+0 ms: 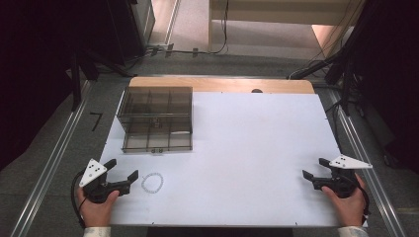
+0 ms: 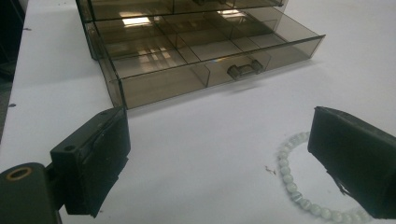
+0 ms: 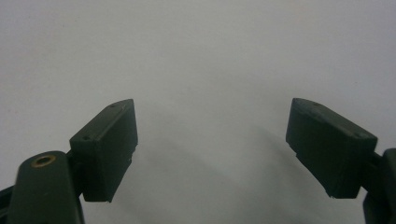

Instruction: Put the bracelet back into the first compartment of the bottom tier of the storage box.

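A pale bead bracelet lies flat on the white table near its front left. My left gripper rests just left of it, open, jaws spread with nothing between them. In the left gripper view the bracelet curves beside and partly behind the right jaw, and my left gripper faces the smoky clear drawer box, whose lower drawer is pulled out. From above, the box stands at the back left. My right gripper sits at the front right, open and empty; the right gripper view has my right gripper over bare white surface.
The white table has a wooden strip along its far edge. Metal rails run along both sides on the grey floor. Dark stands and cables sit beyond the table's far corners.
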Available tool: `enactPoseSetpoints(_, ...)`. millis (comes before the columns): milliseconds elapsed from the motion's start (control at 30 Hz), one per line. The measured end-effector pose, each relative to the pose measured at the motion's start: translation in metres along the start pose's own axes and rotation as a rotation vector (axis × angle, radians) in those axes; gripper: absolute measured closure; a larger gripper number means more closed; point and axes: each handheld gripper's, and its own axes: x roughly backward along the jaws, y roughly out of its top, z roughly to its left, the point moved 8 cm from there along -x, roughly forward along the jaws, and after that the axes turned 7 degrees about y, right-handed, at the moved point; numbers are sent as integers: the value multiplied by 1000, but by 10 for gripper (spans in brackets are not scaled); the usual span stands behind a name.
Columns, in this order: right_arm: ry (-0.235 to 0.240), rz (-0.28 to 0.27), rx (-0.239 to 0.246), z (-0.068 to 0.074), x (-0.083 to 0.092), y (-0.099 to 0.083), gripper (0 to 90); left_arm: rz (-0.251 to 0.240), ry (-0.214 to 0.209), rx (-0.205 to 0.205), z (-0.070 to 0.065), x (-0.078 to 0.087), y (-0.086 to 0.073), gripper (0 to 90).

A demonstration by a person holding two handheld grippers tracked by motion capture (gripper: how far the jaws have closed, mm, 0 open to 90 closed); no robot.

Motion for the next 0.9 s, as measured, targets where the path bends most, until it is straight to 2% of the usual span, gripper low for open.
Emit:
enactPoseSetpoints(433, -2, -16, 9, 0, 1, 1, 149, -13, 11, 7, 1, 1, 1, 79)
enactPoseSetpoints(667, -6, -16, 6, 0, 1, 1, 138, -10, 1, -26, -2, 1, 1, 83)
enactPoseSetpoints(900, -7, -16, 6, 0, 2, 1, 138, 18, -5, -41, -6, -1, -1, 101)
